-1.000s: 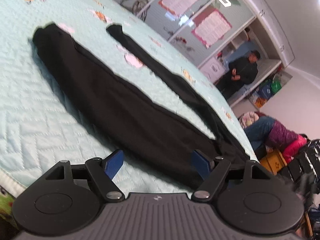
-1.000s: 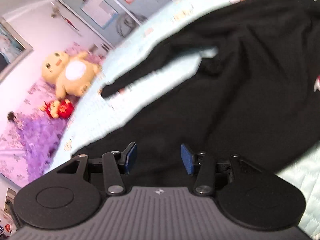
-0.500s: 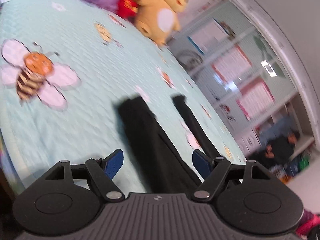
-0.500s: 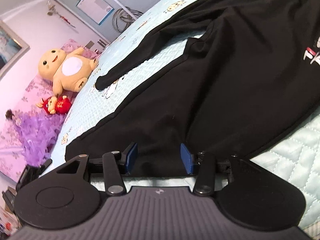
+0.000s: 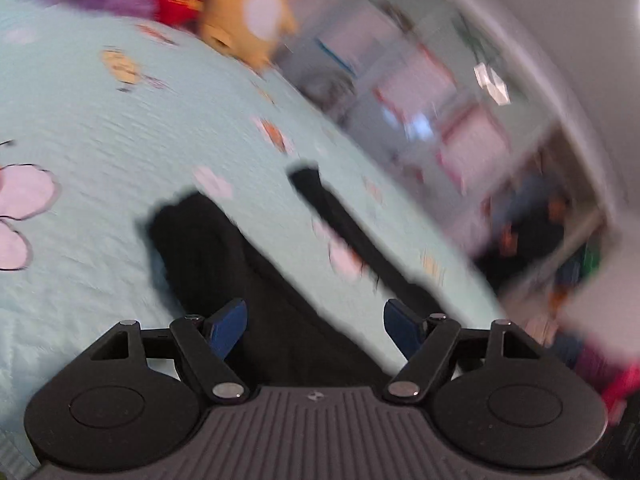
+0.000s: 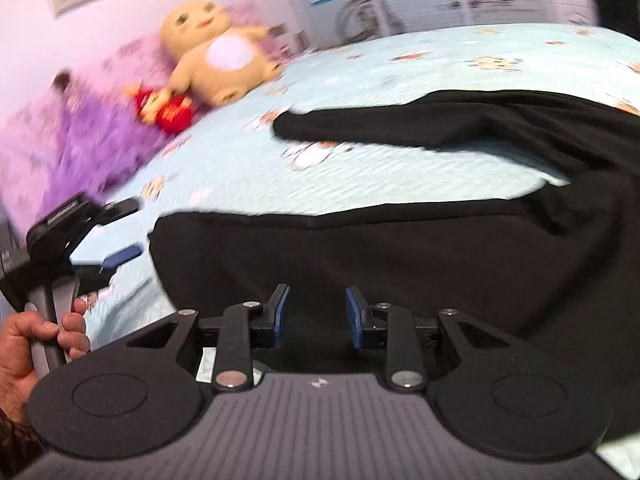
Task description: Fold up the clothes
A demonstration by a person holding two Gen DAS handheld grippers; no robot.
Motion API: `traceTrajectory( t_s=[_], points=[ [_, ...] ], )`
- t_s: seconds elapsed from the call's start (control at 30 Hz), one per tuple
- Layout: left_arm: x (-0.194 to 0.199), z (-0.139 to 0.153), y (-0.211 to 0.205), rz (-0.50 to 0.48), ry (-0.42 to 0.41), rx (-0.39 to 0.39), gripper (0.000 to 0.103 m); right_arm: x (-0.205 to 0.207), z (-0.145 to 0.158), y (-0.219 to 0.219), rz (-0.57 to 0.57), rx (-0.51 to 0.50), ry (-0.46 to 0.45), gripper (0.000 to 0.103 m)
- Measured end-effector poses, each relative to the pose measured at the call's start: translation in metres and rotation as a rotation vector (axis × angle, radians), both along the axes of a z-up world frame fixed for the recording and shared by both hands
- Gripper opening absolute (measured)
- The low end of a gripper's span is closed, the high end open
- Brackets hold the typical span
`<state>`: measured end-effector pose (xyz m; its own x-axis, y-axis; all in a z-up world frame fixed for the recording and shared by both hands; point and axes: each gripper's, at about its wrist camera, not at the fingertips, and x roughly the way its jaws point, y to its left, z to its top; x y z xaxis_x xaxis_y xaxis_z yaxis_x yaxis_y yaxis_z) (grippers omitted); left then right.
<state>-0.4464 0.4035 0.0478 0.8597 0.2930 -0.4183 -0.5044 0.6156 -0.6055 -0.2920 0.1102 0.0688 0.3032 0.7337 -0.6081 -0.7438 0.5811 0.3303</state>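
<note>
A black long-sleeved garment lies spread flat on the light blue quilted bed. One sleeve stretches out across the quilt beyond the body. My right gripper is open, low over the garment's near edge, with nothing between its blue pads. In the left wrist view the garment narrows to a corner ahead and the sleeve runs to the right. My left gripper is wide open above the black cloth, empty. From the right wrist view the left gripper shows at the garment's left corner, held by a hand.
A yellow plush toy, a small red toy and a purple fluffy thing sit at the head of the bed. Glass doors with posters and a dark-clothed person stand beyond the far side.
Both views have swung. The left gripper moved toward the garment's far-left corner. The right gripper turned left along the near edge. Both stayed open.
</note>
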Motion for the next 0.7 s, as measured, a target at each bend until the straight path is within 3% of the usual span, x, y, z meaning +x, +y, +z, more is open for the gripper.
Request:
traceTrajectory(
  t_s=[0.1,0.2,0.3,0.53,0.6,0.7],
  points=[
    [0.013,-0.015,0.0,-0.032,0.053,-0.012,0.077,0.015,-0.018,0.024,0.017,-0.069,0.041,0.031],
    [0.009,-0.018,0.009,0.021,0.0,-0.027,0.077,0.04,-0.034,0.047,0.005,-0.108,0.066,0.027],
    [-0.001,-0.012,0.011,0.086,-0.05,0.023,0.079,0.064,-0.038,0.073,-0.018,-0.105,0.031,0.025],
    [-0.002,-0.006,-0.007,0.068,-0.043,0.109,0.079,0.094,-0.039,0.108,-0.081,-0.095,-0.044,0.027],
    [-0.009,-0.004,-0.009,0.107,-0.055,0.153,0.079,0.086,-0.033,0.104,-0.032,-0.033,-0.032,0.028],
    [-0.015,-0.004,-0.004,0.184,-0.067,0.185,0.079,0.046,-0.024,0.093,0.162,0.034,0.003,0.028]
  ],
)
